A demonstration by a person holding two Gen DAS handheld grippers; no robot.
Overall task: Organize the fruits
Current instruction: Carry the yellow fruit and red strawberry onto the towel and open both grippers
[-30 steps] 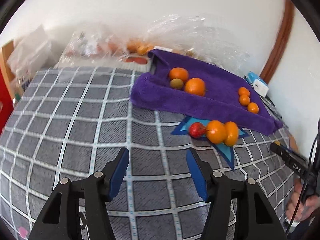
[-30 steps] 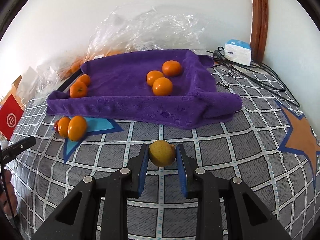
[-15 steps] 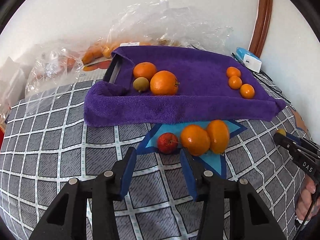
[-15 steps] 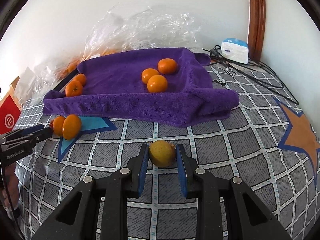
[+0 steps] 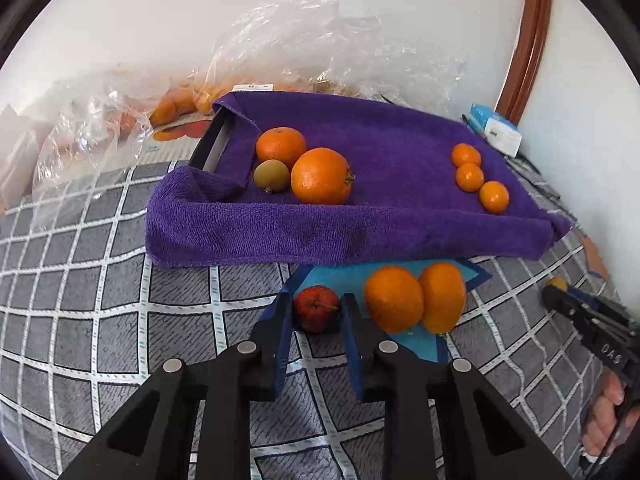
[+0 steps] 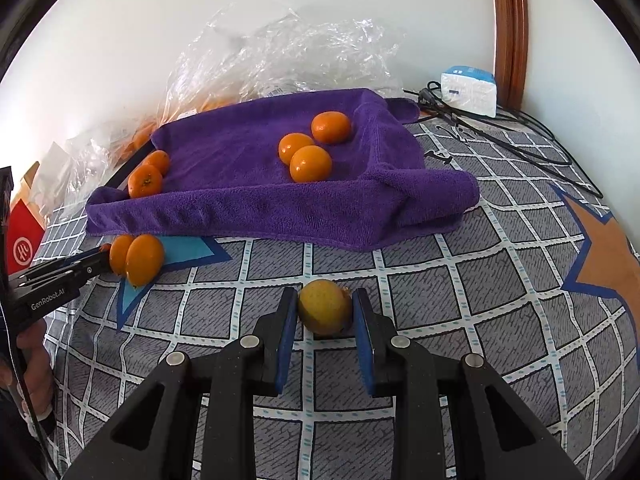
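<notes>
In the left wrist view my left gripper (image 5: 316,308) has its blue pads on both sides of a small red apple (image 5: 317,307) that lies on the checked cloth; the jaws look closed on it. Two oranges (image 5: 394,298) lie just right of it on a blue star. A tray draped with a purple towel (image 5: 340,232) holds two oranges, a kiwi (image 5: 271,175) and three tangerines (image 5: 469,177). In the right wrist view my right gripper (image 6: 325,312) is shut on a yellow fruit (image 6: 325,307), in front of the purple towel (image 6: 280,208).
Clear plastic bags (image 6: 288,56) with more oranges lie behind the tray by the wall. A white and blue packet (image 6: 469,90) and black cables (image 6: 500,136) lie at the back right. A red box (image 6: 24,236) stands at the far left.
My left gripper moved forward and right to the red apple and narrowed around it. My right gripper kept its hold on the yellow fruit and barely moved.
</notes>
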